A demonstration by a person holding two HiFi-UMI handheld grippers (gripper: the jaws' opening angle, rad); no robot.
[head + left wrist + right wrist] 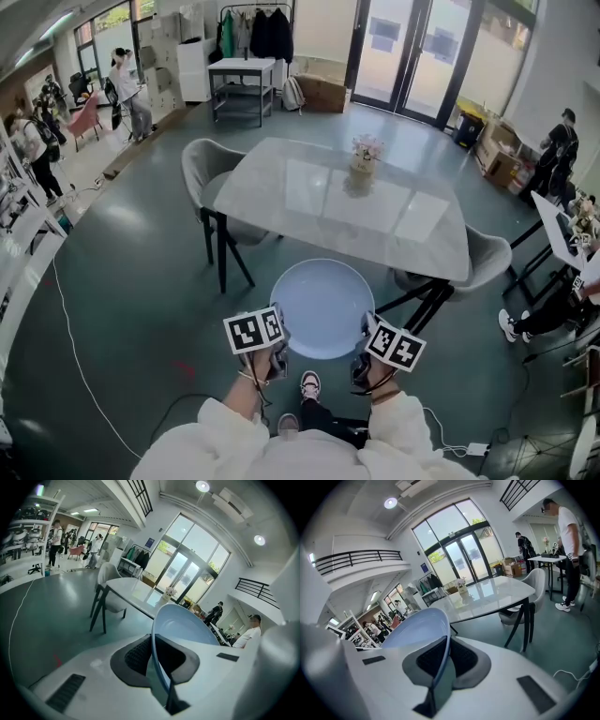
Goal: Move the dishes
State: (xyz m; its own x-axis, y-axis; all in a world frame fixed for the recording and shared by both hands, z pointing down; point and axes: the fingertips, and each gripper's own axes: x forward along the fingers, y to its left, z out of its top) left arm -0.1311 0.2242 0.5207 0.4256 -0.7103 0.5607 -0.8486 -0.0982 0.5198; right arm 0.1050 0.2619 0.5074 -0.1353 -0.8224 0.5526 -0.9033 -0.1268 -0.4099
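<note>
1. Head view: a round, pale blue plate [322,307], smooth, glossy and unpatterned, is held in the air above the dark green floor [141,309]. It hangs at 6 o'clock from the white marble-look table [309,202], close to its near edge.
2. The left gripper [278,350] grips the plate's rim at about 8 o'clock; the right gripper [364,352] grips it at about 4 o'clock.
3. Left gripper view: the jaws are pinched on the thin rim, which runs edge-on between them — the shallow hollow curves away toward 1 o'clock.
4. Right gripper view: the jaws are likewise clamped on the rim, and the plate's hollow spreads toward 10 o'clock.
5. A vase of pink flowers [365,155] stands on the table, at 12 o'clock from the plate.
</note>
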